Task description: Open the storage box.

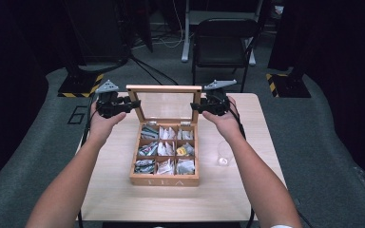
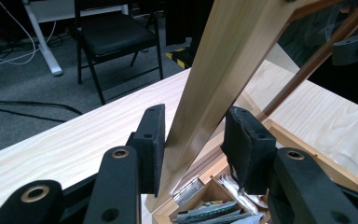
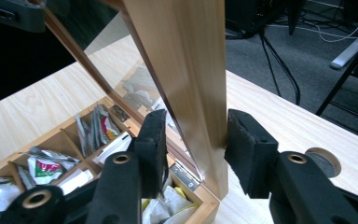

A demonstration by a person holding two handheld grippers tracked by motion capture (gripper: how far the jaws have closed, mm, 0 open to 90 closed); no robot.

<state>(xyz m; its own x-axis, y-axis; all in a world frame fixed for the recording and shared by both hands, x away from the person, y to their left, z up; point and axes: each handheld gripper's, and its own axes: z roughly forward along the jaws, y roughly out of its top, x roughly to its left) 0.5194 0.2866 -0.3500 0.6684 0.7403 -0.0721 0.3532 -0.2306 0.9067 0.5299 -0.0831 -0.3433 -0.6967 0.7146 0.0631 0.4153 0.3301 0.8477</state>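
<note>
A light wooden tea box point(image 1: 164, 179), divided into nine small compartments and stamped with letters on its front wall, sits near the middle of a pale wood-grain table point(image 1: 123, 199), and its glass-paned wooden lid point(image 1: 164, 88) stands raised, nearly upright, off the box's far edge. The left gripper point(image 1: 129, 105) is at the lid's left side rail and the right gripper point(image 1: 196, 106) at its right side rail — each held by a hand reaching in from the near side of the box. In the left gripper view the two black jaws straddle the lid's wooden frame point(image 2: 214, 79); one pad looks to touch the wood, while a narrow gap seems to remain at the other, so the jaws are spread around the rail rather than pinched tight on it. In the right gripper view the jaws likewise stand either side of the frame point(image 3: 186, 70), one pad against its outer edge, the other close to the glass side; whether it presses is hard to tell. Paper tea sachets point(image 1: 165, 149) in white, green and yellow fill the compartments below the lid. A clear drinking glass point(image 1: 224, 154) stands on the table just right of the box — apart from it. Beyond the table's far edge, behind the lid, a black folding chair point(image 1: 223, 40) stands on grey carpet.
</note>
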